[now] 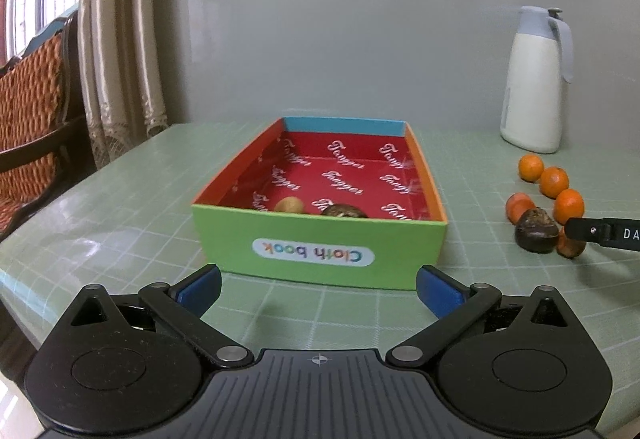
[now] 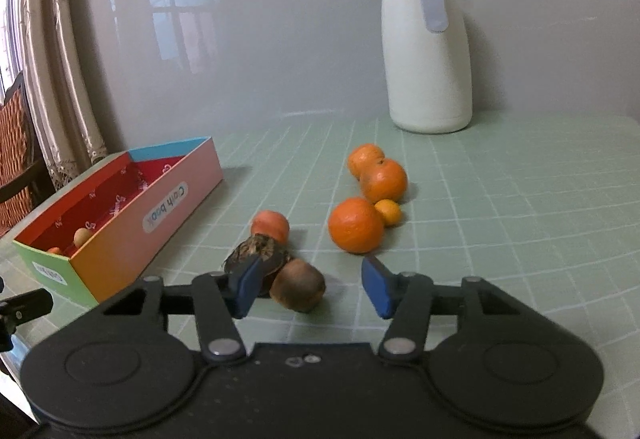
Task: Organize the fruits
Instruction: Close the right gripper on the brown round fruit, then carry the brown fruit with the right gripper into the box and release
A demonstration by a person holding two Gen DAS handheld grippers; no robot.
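A colourful "Cloth book" box (image 1: 320,255) sits on the green table, also at the left in the right wrist view (image 2: 132,215). Inside lie a tan fruit (image 1: 289,205) and a dark brown fruit (image 1: 344,211). My left gripper (image 1: 318,289) is open and empty just before the box's green wall. My right gripper (image 2: 314,289) is open, with a brown fruit (image 2: 298,289) between its fingers and a dark rough fruit (image 2: 260,253) behind its left finger. Several oranges (image 2: 355,225) and a small red-orange fruit (image 2: 271,225) lie beyond. The right gripper's tip (image 1: 600,233) shows beside the fruits (image 1: 536,230).
A white jug with a grey lid (image 2: 426,47) stands at the back against the wall; it also shows in the left wrist view (image 1: 534,83). A chair with an orange cushion (image 1: 28,111) and curtains (image 1: 116,39) stand left of the table's edge.
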